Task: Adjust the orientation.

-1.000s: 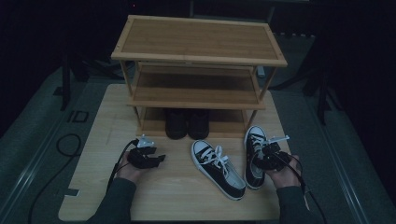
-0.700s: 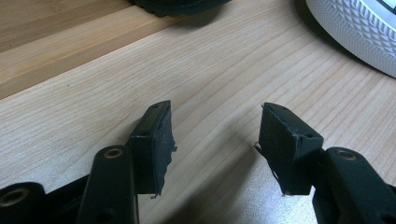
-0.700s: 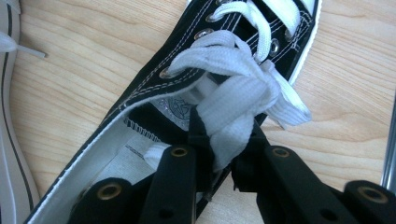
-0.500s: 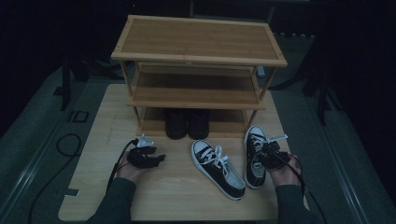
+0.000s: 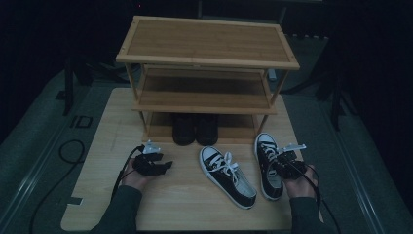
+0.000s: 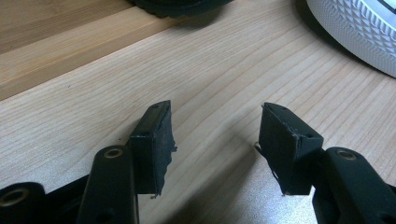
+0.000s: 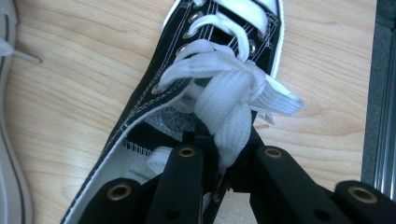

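Right sneaker [image 5: 268, 163]: black canvas with white toe cap, on the board at 4 o'clock from its centre, toe pointing toward the rack; heel end under the right gripper.
Laces [image 7: 233, 88]: white bundle at the shoe's tongue, pinched between the pads in the right gripper view.
Right gripper [image 5: 287, 163]: jaws have just been closing and now clamp the laces; held in the person's hand over the shoe's collar.
Second sneaker [image 5: 227, 170]: just beside the first at its 9 o'clock, angled, apart from it.
Left gripper [image 5: 155, 163]: at 8 o'clock on the board, jaws spread wide with nothing between them, bare wood below.
Dark shoes [image 5: 195, 128]: pair on the rack's lowest shelf, at 12 o'clock from the second sneaker.
Shoe rack [image 5: 207, 46]: three wooden tiers; upper two shelves bare.
Board [image 5: 107, 195]: right sneaker lies near its right edge; open wood at 6 and 7 o'clock.
View difference: the right gripper view shows the lace grip and eyelets; the high view shows the layout.
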`<state>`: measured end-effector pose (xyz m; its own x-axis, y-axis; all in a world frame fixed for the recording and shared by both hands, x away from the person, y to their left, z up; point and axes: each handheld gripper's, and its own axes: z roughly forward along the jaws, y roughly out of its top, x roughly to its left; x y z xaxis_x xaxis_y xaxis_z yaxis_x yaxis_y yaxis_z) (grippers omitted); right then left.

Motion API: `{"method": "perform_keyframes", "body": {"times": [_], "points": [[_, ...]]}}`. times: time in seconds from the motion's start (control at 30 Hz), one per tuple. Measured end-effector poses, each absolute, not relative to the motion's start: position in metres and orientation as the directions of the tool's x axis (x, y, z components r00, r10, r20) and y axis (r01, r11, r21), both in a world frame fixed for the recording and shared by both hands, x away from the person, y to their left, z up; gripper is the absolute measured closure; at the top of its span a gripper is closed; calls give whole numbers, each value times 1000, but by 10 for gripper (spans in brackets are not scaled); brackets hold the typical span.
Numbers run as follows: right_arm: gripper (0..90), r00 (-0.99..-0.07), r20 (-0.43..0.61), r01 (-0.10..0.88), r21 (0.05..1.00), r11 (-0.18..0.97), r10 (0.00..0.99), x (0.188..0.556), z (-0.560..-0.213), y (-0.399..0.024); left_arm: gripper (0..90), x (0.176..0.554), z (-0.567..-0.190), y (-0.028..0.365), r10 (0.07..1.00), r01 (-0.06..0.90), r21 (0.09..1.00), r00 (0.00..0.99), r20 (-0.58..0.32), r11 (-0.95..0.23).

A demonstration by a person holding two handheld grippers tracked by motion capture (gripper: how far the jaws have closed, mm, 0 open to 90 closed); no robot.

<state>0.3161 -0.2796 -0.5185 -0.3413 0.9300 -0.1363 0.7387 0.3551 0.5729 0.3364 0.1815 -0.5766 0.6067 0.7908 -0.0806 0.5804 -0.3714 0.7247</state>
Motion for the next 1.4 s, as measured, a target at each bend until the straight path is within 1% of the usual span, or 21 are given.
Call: {"method": "perform_keyframes", "body": {"times": [0.2, 0.67, 0.73, 0.9, 1.03, 1.17, 1.23, 1.4], "points": [[853, -357, -140, 720, 589, 367, 924, 314, -514, -278, 452, 337, -577, 182, 791, 581, 726, 607, -84, -368], [855, -436, -138, 658, 626, 419, 889, 313, -507, -267, 452, 336, -577, 181, 792, 577, 728, 606, -78, -370], [855, -471, -133, 635, 635, 440, 872, 315, -507, -263, 452, 337, -577, 182, 792, 580, 728, 605, -83, -366], [855, -515, -146, 586, 660, 471, 845, 318, -508, -259, 451, 337, -577, 181, 792, 579, 728, 605, -81, -368], [854, -573, -135, 542, 677, 497, 808, 321, -512, -255, 452, 336, -577, 181, 792, 578, 728, 605, -79, -369], [855, -598, -132, 520, 687, 508, 791, 323, -513, -248, 451, 336, -577, 181, 792, 577, 728, 606, -78, -370], [854, -627, -145, 487, 694, 530, 765, 325, -513, -242, 451, 336, -577, 181, 792, 578, 729, 605, -80, -367], [854, -670, -145, 452, 698, 555, 728, 330, -516, -237, 451, 336, -577, 181, 792, 578, 728, 605, -81, -367]]}}
